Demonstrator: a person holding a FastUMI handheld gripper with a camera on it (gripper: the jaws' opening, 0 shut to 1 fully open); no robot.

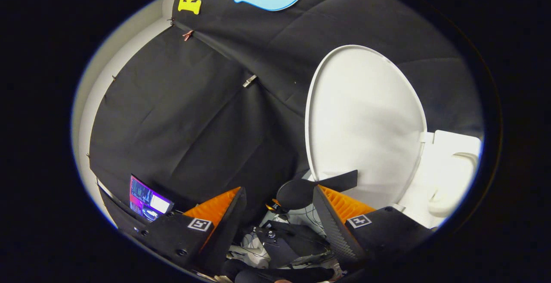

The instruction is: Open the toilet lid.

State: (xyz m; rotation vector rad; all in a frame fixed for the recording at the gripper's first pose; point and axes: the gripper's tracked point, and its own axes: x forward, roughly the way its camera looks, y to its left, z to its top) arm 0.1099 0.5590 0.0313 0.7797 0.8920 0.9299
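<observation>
The toilet lid (pixel 366 119) is standing raised — just beyond the right finger. The gripper (pixel 280 201) is holding nothing, fingers spread apart — the toilet (pixel 452 166) is lying past the lid.

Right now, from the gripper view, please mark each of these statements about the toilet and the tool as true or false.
1. The toilet lid is raised upright. True.
2. The tool is shut on the lid's rim. False: its fingers are open with nothing between them, and neither presses on the lid.
3. The lid stands beyond the tool's right finger. True.
4. The toilet seat is also lifted up with the lid. False: the seat lies down on the bowl, beside the lid's hinge.
5. A lit screen sits near the tool's left finger, at the foot of the black cloth wall. True.
</observation>
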